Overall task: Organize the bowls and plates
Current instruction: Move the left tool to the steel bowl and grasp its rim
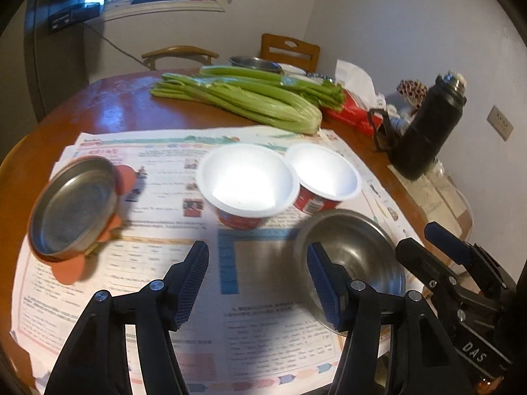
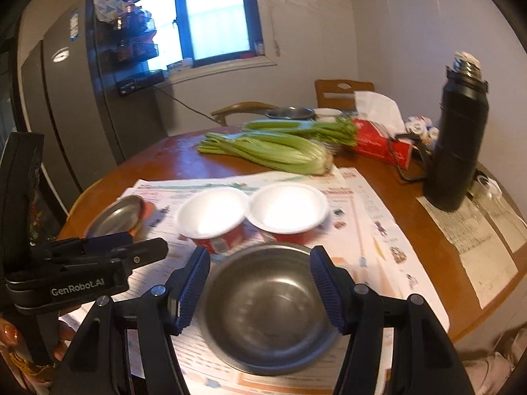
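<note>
A steel bowl sits on newspaper at the table's near edge. My right gripper is open and hovers over it, fingers either side of its rim, holding nothing. It also shows in the left wrist view. Two white-and-red paper bowls stand side by side behind it. A steel plate leans tilted at the left over an orange flower-shaped mat. My left gripper is open and empty above the newspaper, left of the steel bowl.
Celery, a red tissue box and a black flask lie further back on the round wooden table. Another steel bowl and two chairs are at the far edge. A fridge stands left.
</note>
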{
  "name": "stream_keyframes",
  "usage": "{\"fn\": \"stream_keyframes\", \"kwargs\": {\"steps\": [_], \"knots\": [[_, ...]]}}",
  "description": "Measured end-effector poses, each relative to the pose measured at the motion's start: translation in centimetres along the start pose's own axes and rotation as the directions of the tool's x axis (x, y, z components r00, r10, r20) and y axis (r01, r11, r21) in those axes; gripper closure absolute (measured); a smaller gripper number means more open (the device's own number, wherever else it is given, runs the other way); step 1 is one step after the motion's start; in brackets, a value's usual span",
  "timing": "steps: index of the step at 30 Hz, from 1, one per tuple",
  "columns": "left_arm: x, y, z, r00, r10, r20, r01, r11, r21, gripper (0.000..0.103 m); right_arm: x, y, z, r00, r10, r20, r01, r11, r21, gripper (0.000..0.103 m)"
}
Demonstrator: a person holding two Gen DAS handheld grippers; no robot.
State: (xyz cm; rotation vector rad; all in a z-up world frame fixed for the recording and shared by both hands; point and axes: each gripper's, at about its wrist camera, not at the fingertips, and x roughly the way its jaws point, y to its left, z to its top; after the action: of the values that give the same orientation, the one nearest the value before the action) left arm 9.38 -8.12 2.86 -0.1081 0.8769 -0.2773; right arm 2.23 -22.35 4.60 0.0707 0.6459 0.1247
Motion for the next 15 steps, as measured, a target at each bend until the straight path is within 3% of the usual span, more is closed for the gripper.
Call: {"fn": "stream_keyframes", "kwargs": {"steps": [7, 15], "knots": [[3.2, -1.7, -0.8, 0.998, 0.001, -0.064, 0.0, 1.0, 0.018, 0.039, 2.0, -3.9, -2.5, 0.995, 0.013, -0.096, -0.009, 0.999, 0.041, 0.04], [6.5, -2.9, -1.1, 0.992, -0.022, -0.122, 0.025, 1.0, 0.018, 0.039, 4.0, -4.0, -3.8, 0.988, 0.014, -0.156, -0.011, 1.0, 0.019, 0.04]]}}
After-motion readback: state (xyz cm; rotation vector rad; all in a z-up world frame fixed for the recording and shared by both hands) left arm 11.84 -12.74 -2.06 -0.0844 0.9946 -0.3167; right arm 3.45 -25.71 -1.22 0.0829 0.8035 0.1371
